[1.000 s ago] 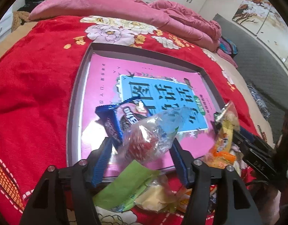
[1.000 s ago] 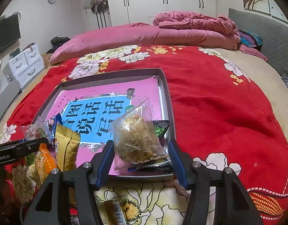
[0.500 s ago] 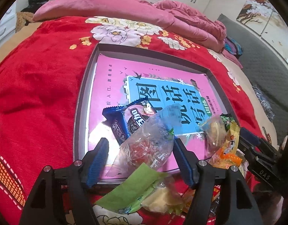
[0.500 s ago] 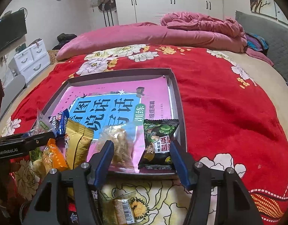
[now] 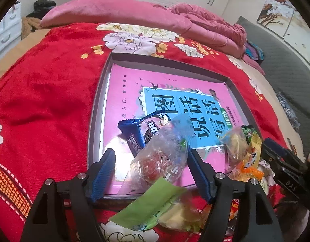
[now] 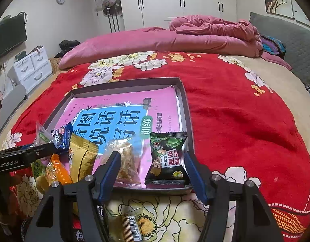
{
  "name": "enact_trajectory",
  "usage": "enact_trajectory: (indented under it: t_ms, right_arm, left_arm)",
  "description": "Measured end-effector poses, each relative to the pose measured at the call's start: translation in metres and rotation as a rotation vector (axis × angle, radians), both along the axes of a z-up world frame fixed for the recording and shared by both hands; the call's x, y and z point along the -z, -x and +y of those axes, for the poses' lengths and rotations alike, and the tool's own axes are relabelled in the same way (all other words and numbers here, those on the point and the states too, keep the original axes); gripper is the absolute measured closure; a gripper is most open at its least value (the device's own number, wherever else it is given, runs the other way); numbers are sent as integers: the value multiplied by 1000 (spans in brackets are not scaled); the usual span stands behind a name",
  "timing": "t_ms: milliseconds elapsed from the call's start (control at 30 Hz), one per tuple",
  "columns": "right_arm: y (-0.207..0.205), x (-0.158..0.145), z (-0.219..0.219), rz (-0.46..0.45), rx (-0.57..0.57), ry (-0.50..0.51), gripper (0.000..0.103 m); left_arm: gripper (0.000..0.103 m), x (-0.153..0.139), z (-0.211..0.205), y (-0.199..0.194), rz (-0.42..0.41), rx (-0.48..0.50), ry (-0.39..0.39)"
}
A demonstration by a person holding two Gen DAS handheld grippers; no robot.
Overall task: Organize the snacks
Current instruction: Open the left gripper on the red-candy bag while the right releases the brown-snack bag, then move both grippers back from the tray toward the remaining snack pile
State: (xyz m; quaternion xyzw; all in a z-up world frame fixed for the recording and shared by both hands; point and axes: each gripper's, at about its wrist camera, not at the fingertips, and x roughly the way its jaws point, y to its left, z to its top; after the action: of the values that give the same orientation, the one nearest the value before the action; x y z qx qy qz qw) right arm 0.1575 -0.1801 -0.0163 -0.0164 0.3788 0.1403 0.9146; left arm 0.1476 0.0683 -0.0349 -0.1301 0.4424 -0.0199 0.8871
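A grey tray (image 5: 96, 111) with a pink and blue book in it lies on the red flowered bedspread. My left gripper (image 5: 152, 173) hovers at the tray's near edge, its jaws opening. A clear packet with red sweets (image 5: 161, 159) lies loose between them, resting on a blue cookie packet (image 5: 134, 133). My right gripper (image 6: 151, 161) is at the tray's (image 6: 183, 100) near right corner, jaws also opening. Between its fingers a clear packet of brown floss (image 6: 126, 161) and a dark green packet (image 6: 167, 157) lie flat in the tray, unpressed.
Loose snacks lie on the bedspread in front of the tray: a green packet (image 5: 151, 205), a gold packet (image 6: 82, 157), an orange one (image 6: 54, 169) and a barcoded one (image 6: 130, 227). A pink quilt (image 6: 175, 38) is heaped at the far end.
Both grippers have widened. The red-sweet packet dropped from the left jaws onto the tray. The floss packet fell from the right jaws and lies flat beside the green packet.
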Motion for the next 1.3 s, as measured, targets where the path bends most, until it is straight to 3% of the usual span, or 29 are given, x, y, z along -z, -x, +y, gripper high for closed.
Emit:
enact_trajectory:
  t_ms: [267, 400, 700, 1300]
  right_arm:
    - [1, -1, -2, -4, 10, -3, 38]
    - [1, -1, -2, -4, 10, -4, 38]
    - [0, -3, -6, -6, 19, -7, 37]
    - [1, -7, -17, -18, 56, -58, 32]
  left_arm:
    - [27, -8, 7, 5, -42, -38, -6]
    - [27, -9, 16, 7, -47, -58, 39]
    - [27, -19, 15, 11, -88, -82, -38]
    - [26, -20, 39, 17, -92, -182, -15]
